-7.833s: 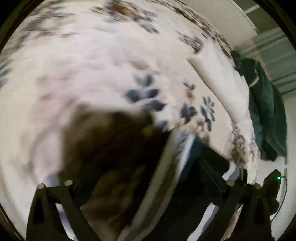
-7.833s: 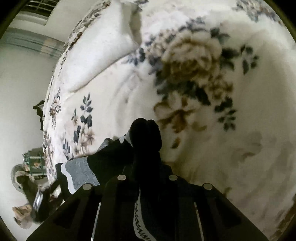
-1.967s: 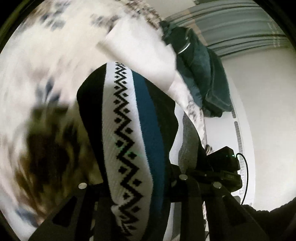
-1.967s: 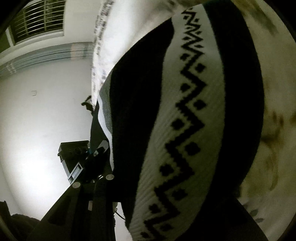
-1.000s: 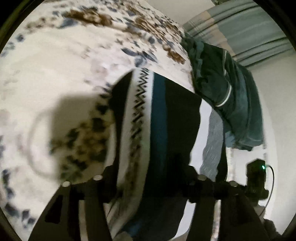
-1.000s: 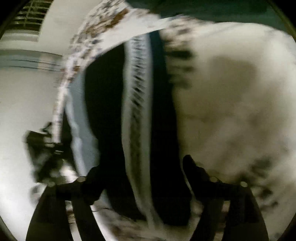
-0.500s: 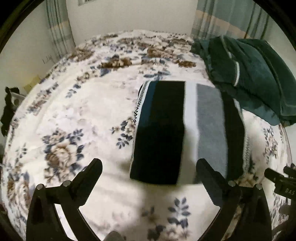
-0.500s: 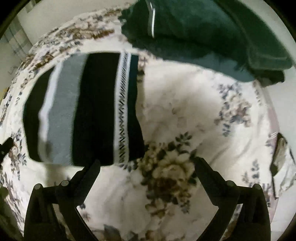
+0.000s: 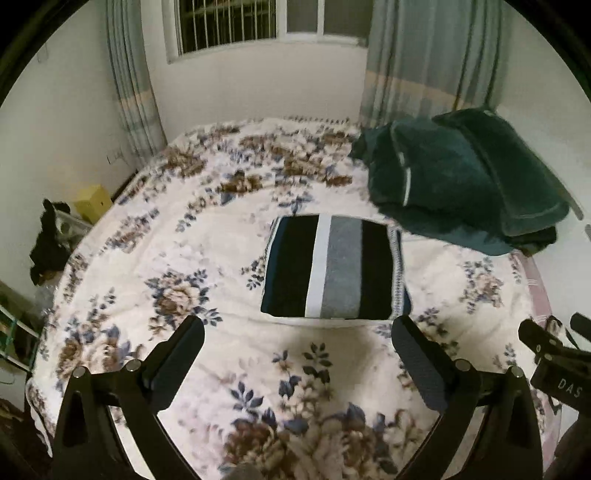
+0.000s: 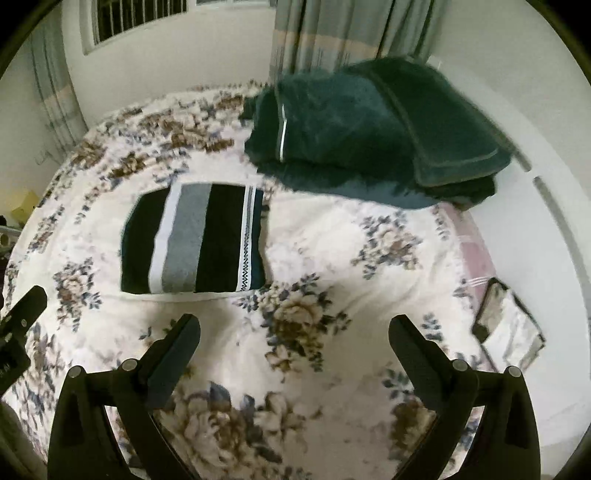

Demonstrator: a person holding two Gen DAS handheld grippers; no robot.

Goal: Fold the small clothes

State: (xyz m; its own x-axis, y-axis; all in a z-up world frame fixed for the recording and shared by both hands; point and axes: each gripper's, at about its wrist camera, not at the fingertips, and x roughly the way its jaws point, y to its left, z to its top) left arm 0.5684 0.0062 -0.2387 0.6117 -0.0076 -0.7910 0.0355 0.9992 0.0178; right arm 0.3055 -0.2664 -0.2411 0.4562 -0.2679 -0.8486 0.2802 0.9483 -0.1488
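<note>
A folded striped garment (image 9: 334, 267) in black, white, grey and blue, with a zigzag band, lies flat as a neat rectangle on the floral bedspread (image 9: 155, 258). In the right wrist view the same garment (image 10: 195, 240) sits left of centre. My left gripper (image 9: 297, 332) hovers well above and in front of it, jaws wide open with nothing between them. My right gripper (image 10: 293, 328) is also open and empty, held high over the bedspread (image 10: 332, 251) to the right of the garment. Part of the right gripper's body (image 9: 557, 365) shows at the left wrist view's right edge.
A pile of dark green folded blankets (image 9: 461, 181) rests at the bed's far right corner, close behind the garment. A phone-like object on white cloth (image 10: 509, 325) lies near the bed's right edge. Curtains, a barred window (image 9: 251, 22) and walls stand beyond; clutter (image 9: 48, 236) sits left of the bed.
Both grippers let go of the striped garment, opened fully and rose back away from it. The garment now lies folded on the bed, and the whole room has come into view.
</note>
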